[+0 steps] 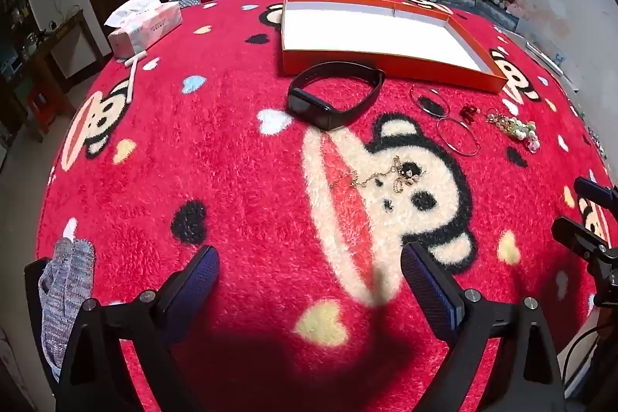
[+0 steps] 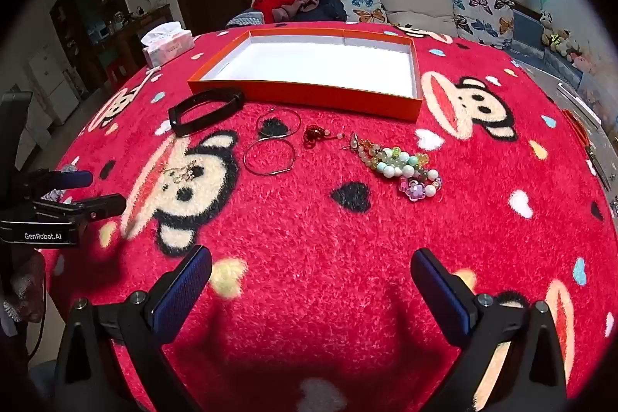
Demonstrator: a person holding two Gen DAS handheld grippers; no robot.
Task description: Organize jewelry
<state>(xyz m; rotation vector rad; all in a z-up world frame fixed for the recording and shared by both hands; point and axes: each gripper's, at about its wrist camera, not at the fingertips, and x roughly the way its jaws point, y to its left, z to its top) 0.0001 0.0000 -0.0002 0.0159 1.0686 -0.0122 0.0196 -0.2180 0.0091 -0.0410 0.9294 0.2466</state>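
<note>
An empty orange box (image 1: 386,62) (image 2: 309,95) with a white inside lies at the far side of the red blanket. In front of it lie a black wristband (image 1: 332,95) (image 2: 204,111), two thin metal bangles (image 1: 457,136) (image 2: 270,155), a small red ornament (image 1: 469,111) (image 2: 314,136), a pastel bead bracelet (image 1: 515,128) (image 2: 398,165) and a gold chain (image 1: 380,176) (image 2: 181,172). My left gripper (image 1: 309,263) hovers open, short of the gold chain. My right gripper (image 2: 311,267) hovers open, short of the bead bracelet. Both hold nothing.
A tissue pack (image 1: 145,26) (image 2: 168,45) and a white stick (image 1: 133,78) lie at the far left of the blanket. A grey knit cloth (image 1: 65,292) hangs at the near left edge. A sofa (image 2: 417,6) with cushions stands behind.
</note>
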